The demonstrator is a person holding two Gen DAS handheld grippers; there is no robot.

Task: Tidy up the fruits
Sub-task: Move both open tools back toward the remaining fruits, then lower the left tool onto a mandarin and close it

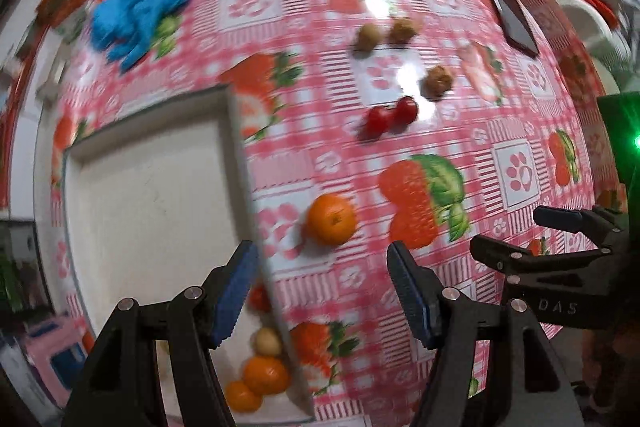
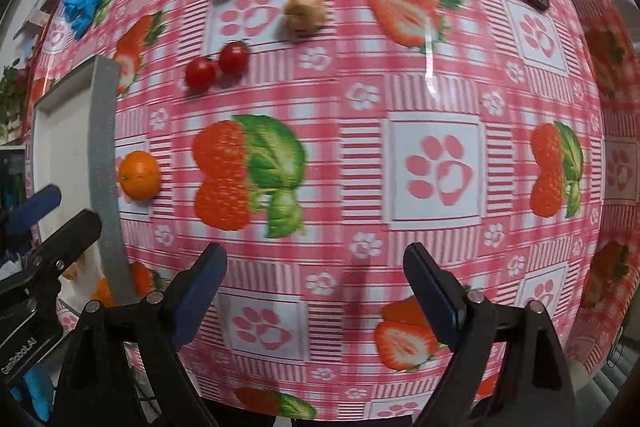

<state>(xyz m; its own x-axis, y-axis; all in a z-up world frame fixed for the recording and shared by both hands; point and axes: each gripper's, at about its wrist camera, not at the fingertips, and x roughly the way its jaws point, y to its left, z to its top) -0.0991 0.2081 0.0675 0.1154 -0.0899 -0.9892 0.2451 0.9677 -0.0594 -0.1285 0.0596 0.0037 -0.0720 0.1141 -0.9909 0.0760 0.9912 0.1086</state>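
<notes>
Overhead, strawberry-print pink checked tablecloth (image 2: 360,99), fruit-strewn.

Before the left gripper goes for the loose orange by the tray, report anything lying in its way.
Nothing visible does. The left gripper is open and empty, and only bare tablecloth lies between it and the orange, which sits just outside the white tray's wall.

Bright, even indoor light fills both fisheye views; white glare spots gleam on the glossy tabletop (image 1: 376,3), motion blur smears the left view, and edges bow into dark corners.
</notes>
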